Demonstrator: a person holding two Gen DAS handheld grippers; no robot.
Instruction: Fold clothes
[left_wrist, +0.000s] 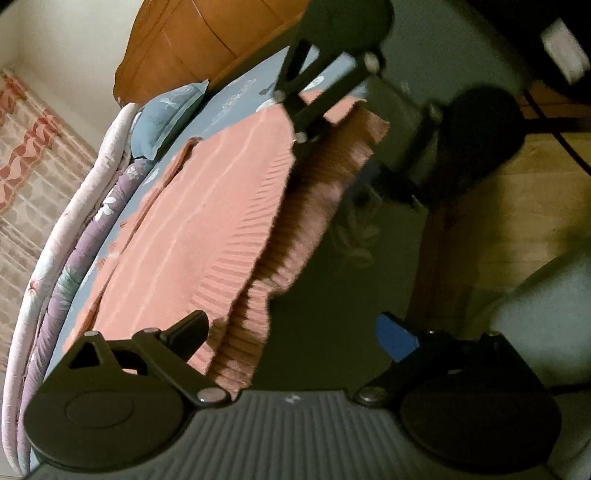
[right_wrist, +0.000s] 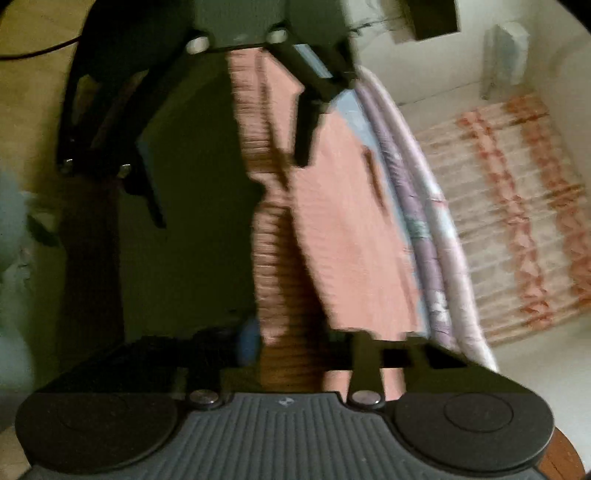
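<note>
Here the left gripper (left_wrist: 295, 332) stands spread wide, one finger (left_wrist: 184, 332) over the pink garment (left_wrist: 207, 229), the blue-padded one (left_wrist: 397, 338) over the dark bed side. The right gripper (right_wrist: 295, 339) is too blurred to read; its fingers seem drawn in at the ribbed hem (right_wrist: 273, 258), and a pinch cannot be told. The garment lies flat on the blue sheet (left_wrist: 240, 96), hem hanging over the edge. Beyond lie a pillow (left_wrist: 166, 118), a rolled quilt (left_wrist: 85, 236) and a wooden headboard (left_wrist: 192, 44).
</note>
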